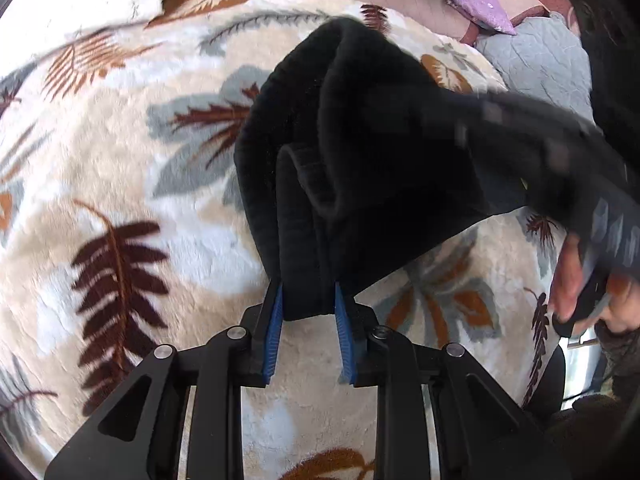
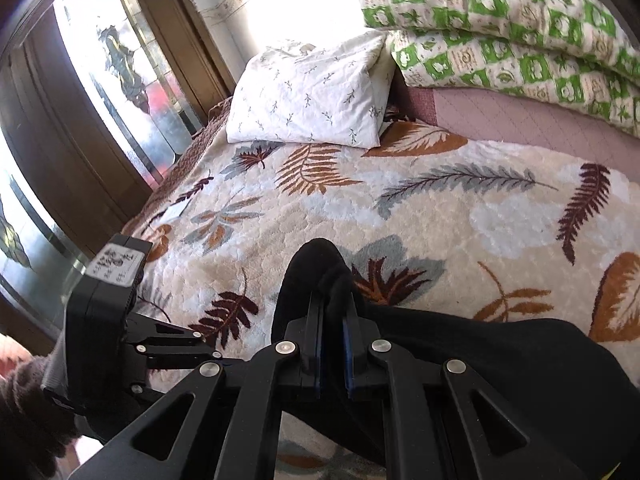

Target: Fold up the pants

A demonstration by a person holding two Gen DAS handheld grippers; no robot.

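One pair of black pants (image 1: 360, 152) hangs above the bed's leaf blanket (image 1: 120, 160), two tongs pinching it: left tongs (image 1: 308, 304) narrowly apart, right tongs (image 2: 332, 320) nearly closed.

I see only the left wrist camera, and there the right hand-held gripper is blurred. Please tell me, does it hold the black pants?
Observer: Yes. In the right wrist view the right hand-held gripper is shut on a bunched fold of the black fleece pants.
Operator: Thank you. What stands beside the bed on that side?
Observer: A brown wooden door with patterned glass panels stands along the edge of the leaf-patterned plush blanket.
Operator: And the green thing at the far edge?
Observer: It is a green-and-white checked quilt, folded in two thick layers.
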